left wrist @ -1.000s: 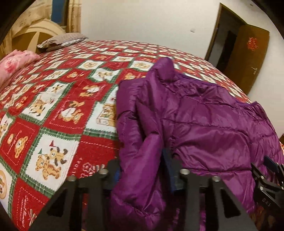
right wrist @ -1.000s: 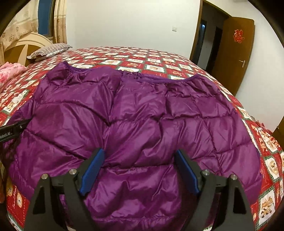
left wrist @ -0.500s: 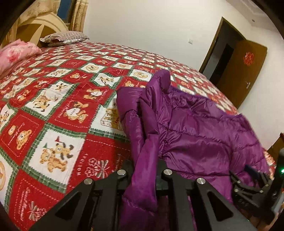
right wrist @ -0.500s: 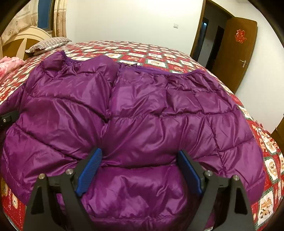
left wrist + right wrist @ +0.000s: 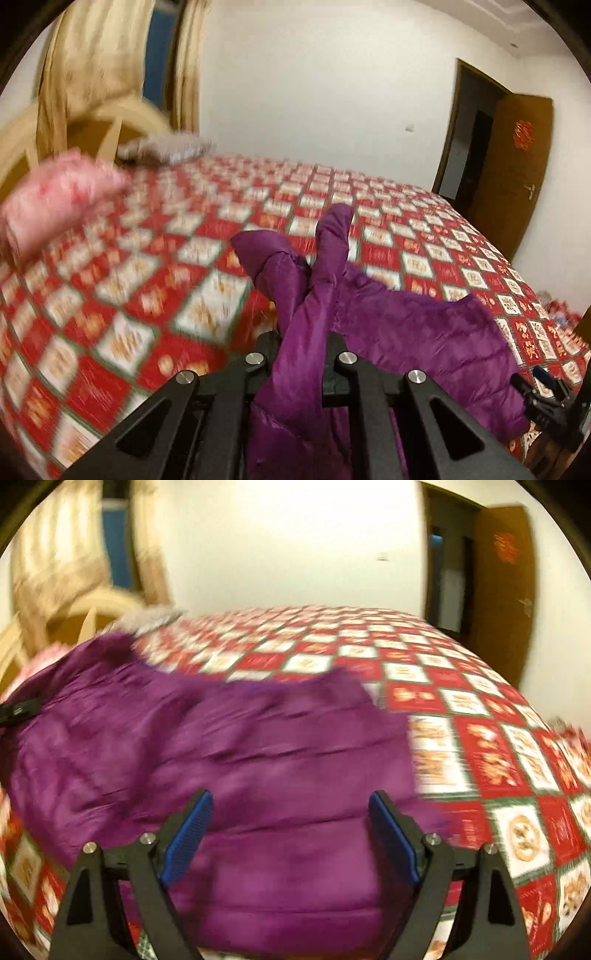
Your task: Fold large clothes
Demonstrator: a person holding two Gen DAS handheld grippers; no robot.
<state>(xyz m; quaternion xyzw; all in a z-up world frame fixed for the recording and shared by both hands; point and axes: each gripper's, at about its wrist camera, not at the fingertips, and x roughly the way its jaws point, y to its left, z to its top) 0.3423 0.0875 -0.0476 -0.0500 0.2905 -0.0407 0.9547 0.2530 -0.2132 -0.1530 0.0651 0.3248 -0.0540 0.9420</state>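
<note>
Purple, puffy and slick, the jacket (image 5: pixel 229 746) lies on the bed (image 5: pixel 424 236), one edge clamped in the left tool (image 5: pixel 301 363) and raised above the bed. It is judged light, soft and slippery, best taken at seams or hem; the right tool (image 5: pixel 290 830) is held wide apart over its near part, nothing gripped.

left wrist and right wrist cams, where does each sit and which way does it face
Left wrist: on the left gripper, looking along its fingers across the bed; they are shut on a fold of the purple jacket.
Right wrist: on the right gripper, facing the same way; its blue-padded fingers stand open over the jacket.
Shared: jacket, bed, brown door, and each view catches the other gripper at its edge.
</note>
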